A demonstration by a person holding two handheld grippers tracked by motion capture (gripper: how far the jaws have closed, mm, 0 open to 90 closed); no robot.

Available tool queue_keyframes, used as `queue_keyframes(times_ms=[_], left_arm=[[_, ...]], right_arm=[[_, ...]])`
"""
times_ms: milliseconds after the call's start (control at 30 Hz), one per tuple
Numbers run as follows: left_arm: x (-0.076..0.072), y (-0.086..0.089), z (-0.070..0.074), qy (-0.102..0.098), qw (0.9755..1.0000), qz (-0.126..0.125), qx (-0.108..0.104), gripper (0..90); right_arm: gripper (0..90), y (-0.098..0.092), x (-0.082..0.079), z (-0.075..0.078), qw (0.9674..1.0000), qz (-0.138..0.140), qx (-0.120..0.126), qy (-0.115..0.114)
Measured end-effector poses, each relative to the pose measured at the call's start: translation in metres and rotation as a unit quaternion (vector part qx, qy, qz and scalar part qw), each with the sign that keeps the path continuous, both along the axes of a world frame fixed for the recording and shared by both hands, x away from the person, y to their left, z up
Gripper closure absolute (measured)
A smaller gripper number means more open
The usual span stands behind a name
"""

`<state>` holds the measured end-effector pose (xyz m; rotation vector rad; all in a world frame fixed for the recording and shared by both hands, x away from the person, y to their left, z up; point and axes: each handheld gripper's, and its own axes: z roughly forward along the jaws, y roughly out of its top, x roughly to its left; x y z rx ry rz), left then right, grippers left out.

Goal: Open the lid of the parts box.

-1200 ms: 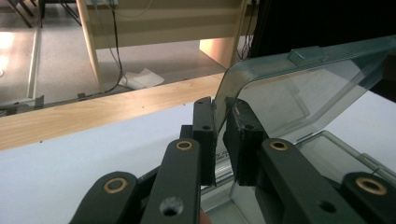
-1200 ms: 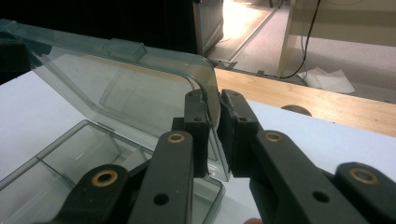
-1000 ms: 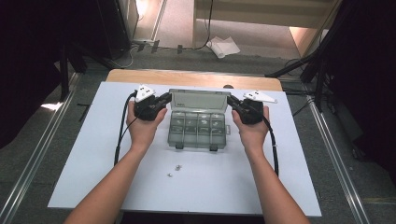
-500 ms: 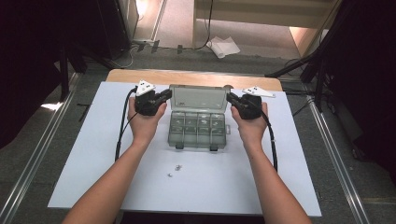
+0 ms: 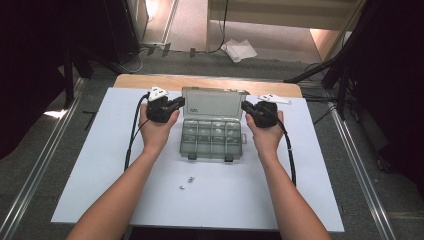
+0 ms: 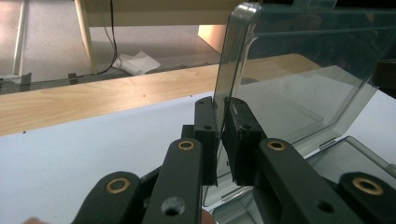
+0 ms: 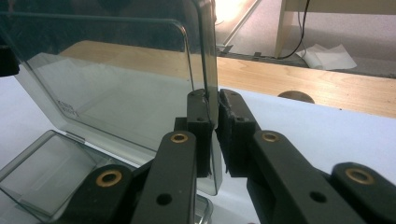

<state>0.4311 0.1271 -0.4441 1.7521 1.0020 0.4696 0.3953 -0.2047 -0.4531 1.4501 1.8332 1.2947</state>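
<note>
A smoky clear compartment box [image 5: 212, 139] lies mid-table with its lid [image 5: 215, 102] standing open at the far side. My left gripper [image 5: 176, 104] is shut on the lid's left edge, and the left gripper view has the lid [image 6: 299, 70] between the jaws of that gripper [image 6: 220, 105]. My right gripper [image 5: 246, 106] is shut on the lid's right edge. In the right gripper view the lid [image 7: 116, 70] runs down between the jaws of that gripper [image 7: 216, 100], above the box base [image 7: 46, 172].
Small metal screws [image 5: 190, 178] lie loose on the white board [image 5: 310, 165] in front of the box. A wooden table edge [image 5: 150, 80] runs behind the board. Crumpled paper [image 5: 239, 50] lies on the floor beyond.
Both grippers have moved slightly away from the person with the lid's edges between their jaws, and the lid has swung a little further open.
</note>
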Motion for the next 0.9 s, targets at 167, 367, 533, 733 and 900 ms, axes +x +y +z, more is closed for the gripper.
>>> queue_keyframes(times_ms=[167, 367, 533, 733, 900], left_arm=[[0.004, 0.000, -0.005, 0.007, 0.9999, 0.002, -0.009, 82.7], [0.008, 0.001, -0.011, 0.023, 0.9997, -0.001, -0.007, 82.5], [0.010, 0.000, -0.015, 0.033, 0.9994, 0.001, -0.009, 82.2], [0.013, -0.001, -0.020, 0.042, 0.9991, 0.004, -0.009, 82.2], [0.016, -0.002, -0.026, 0.050, 0.9987, 0.009, -0.011, 82.1]], right_arm=[[84.9, 0.000, 0.002, -0.004, 1.0000, 0.000, 0.001, 0.006], [85.2, 0.000, 0.005, -0.009, 0.9999, -0.004, 0.000, 0.009], [85.4, 0.000, 0.007, -0.013, 0.9998, -0.005, 0.003, 0.017], [85.7, 0.001, 0.010, -0.018, 0.9997, -0.004, -0.001, 0.022], [85.8, 0.001, 0.014, -0.022, 0.9995, -0.005, 0.004, 0.030]])
